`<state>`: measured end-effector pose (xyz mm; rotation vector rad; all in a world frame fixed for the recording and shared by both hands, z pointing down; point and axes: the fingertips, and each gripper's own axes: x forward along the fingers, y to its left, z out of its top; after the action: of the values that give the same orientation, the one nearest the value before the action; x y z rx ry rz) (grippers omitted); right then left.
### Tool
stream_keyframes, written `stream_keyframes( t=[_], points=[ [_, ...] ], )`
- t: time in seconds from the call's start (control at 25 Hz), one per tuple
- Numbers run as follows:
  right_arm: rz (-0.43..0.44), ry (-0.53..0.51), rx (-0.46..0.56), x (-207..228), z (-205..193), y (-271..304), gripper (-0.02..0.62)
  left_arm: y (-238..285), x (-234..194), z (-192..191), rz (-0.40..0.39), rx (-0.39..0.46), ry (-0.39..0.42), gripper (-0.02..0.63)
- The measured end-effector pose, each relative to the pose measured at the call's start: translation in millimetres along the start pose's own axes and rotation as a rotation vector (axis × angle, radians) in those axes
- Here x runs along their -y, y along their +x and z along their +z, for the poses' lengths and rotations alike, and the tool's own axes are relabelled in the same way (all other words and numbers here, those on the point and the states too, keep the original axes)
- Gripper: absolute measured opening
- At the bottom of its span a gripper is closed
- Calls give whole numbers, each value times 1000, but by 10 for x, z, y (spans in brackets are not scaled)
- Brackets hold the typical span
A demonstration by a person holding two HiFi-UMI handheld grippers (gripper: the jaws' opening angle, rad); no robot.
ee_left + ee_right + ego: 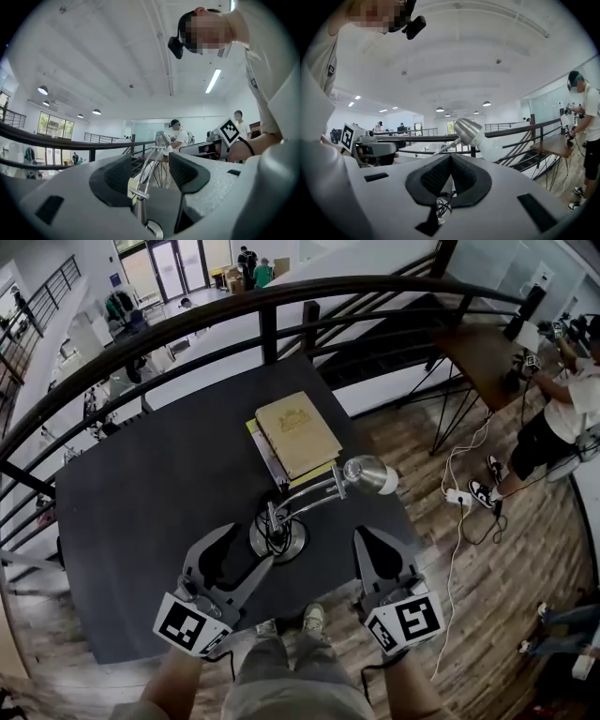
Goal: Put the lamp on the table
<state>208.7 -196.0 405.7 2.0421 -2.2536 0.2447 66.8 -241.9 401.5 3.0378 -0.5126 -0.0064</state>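
Left hand-held gripper (251, 546) stands with jaws apart just beside the lamp (367, 473) base; right hand-held gripper (364, 535) is closed and empty. We should draw both back from the counter (141, 493) without brushing the stem.

The dark table (141, 502) is viewed steeply from above by the head view, from near. The gripper views are set low behind their own jaws, side by side, aimed about level. The desk lamp (314, 498) is shared, close, by all three.
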Motion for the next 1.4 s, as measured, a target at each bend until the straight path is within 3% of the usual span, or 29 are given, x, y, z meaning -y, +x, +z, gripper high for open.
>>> stream_keyframes(
  t=[0.4, 0.64, 0.8, 1.0, 1.16, 1.4],
  points=[
    [47, -89, 132, -302, 1010, -362, -2, -300, 168, 1066, 38, 107, 87, 236],
    [88, -139, 188, -507, 1377, -527, -2, -442, 243, 1432, 71, 138, 95, 215],
    [118, -171, 192, -657, 1450, -641, -2, -511, 322, 1518, 78, 156, 104, 186],
    [134, -173, 175, -736, 1353, -689, -2, -590, 357, 1501, 110, 153, 137, 38],
    [140, -143, 142, -758, 1176, -663, -2, -579, 394, 1277, 97, 100, 128, 5],
    [173, -112, 113, -880, 1013, -582, -2, -564, 393, 920, 99, 47, 68, 5]
  ],
)
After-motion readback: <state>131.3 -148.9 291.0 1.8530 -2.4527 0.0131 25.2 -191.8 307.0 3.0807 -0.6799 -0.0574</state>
